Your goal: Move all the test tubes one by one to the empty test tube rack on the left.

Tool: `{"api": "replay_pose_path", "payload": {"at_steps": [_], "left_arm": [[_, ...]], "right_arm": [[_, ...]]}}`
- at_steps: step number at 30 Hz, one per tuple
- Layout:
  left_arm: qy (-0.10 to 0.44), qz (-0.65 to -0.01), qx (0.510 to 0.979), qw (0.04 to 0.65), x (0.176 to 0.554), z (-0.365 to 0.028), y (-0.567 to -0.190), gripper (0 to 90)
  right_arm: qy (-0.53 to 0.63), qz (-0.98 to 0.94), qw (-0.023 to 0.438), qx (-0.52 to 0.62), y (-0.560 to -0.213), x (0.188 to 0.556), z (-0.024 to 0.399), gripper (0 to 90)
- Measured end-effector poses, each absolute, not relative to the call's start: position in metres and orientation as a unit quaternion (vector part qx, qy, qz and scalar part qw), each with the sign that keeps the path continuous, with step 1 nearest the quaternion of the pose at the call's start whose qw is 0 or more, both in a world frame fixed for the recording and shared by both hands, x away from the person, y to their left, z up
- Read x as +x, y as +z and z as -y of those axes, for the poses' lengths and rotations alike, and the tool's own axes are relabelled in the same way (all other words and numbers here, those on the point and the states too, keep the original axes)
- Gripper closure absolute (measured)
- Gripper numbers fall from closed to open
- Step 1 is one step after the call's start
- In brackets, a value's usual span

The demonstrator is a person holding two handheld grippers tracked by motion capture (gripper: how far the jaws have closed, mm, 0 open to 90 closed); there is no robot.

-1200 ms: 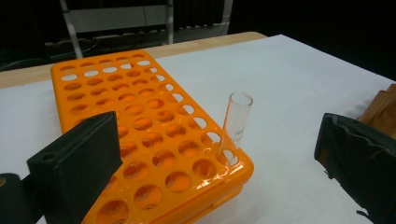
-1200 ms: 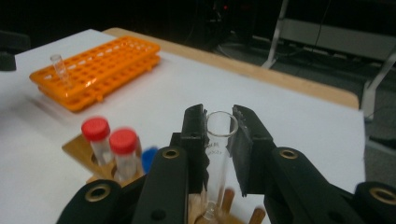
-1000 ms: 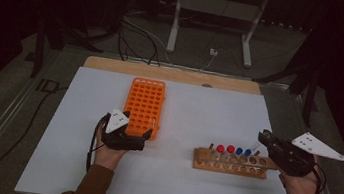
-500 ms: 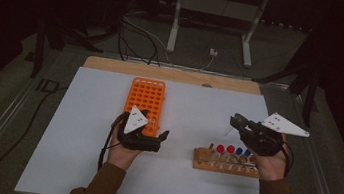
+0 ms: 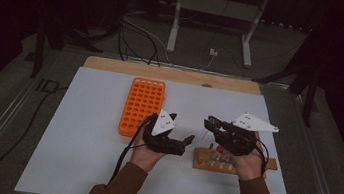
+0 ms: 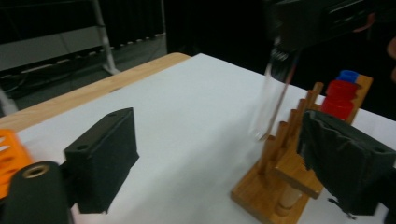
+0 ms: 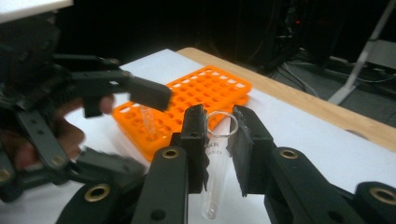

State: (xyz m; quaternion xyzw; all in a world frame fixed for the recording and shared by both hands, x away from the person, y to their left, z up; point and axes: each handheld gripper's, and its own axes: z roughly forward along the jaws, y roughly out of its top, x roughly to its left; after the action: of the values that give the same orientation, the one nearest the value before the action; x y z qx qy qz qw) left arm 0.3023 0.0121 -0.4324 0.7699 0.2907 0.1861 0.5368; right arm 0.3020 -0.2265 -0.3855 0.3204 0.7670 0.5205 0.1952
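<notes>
My right gripper (image 7: pixel 219 122) is shut on a clear, uncapped glass test tube (image 7: pixel 215 163), gripping it just below the rim so that it hangs down. In the high view the right gripper (image 5: pixel 210 124) is above the left end of a wooden tube rack (image 5: pixel 202 160). My left gripper (image 5: pixel 182 128) faces it from the left, open; its jaws have just been closing with nothing between them. In the left gripper view the tube (image 6: pixel 271 102) hangs beyond the left gripper (image 6: pixel 215 135), above the wooden rack (image 6: pixel 280 172). An orange tube rack (image 5: pixel 142 106) lies to the left.
The wooden rack holds tubes with red caps (image 6: pixel 340 95) and a blue cap (image 6: pixel 348 74). A white sheet (image 5: pixel 83 141) covers the table, with a wooden strip (image 5: pixel 113 65) along its far edge. Cables and a metal stand (image 5: pixel 175 22) lie on the floor beyond.
Both hands have come together toward the table's middle. The left gripper moved right, away from the orange rack. The right gripper moved left along the wooden rack.
</notes>
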Motion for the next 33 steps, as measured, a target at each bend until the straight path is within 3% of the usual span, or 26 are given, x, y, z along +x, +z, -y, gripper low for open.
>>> {"api": "replay_pose_path", "payload": {"at_steps": [7,13,17,22,27,33], "left_arm": [[0.170,-0.275,0.777,0.540,0.301,-0.001,-0.433,23.5],[0.159,-0.257,0.779,0.550,0.300,-0.002,-0.432,51.2],[0.153,-0.250,0.781,0.551,0.300,-0.004,-0.432,65.0],[0.147,-0.242,0.784,0.552,0.299,-0.003,-0.432,73.7],[0.150,-0.235,0.788,0.548,0.299,-0.001,-0.433,76.1],[0.155,-0.242,0.788,0.545,0.300,-0.004,-0.433,76.3]], "right_arm": [[0.521,-0.775,0.176,0.310,-0.392,0.300,0.211,75.8],[0.520,-0.781,0.166,0.304,-0.395,0.299,0.203,75.8],[0.523,-0.781,0.160,0.303,-0.395,0.299,0.201,75.8],[0.523,-0.781,0.156,0.303,-0.396,0.300,0.200,75.8],[0.523,-0.781,0.152,0.306,-0.398,0.300,0.201,75.3],[0.538,-0.773,0.152,0.301,-0.395,0.297,0.207,47.4]]}}
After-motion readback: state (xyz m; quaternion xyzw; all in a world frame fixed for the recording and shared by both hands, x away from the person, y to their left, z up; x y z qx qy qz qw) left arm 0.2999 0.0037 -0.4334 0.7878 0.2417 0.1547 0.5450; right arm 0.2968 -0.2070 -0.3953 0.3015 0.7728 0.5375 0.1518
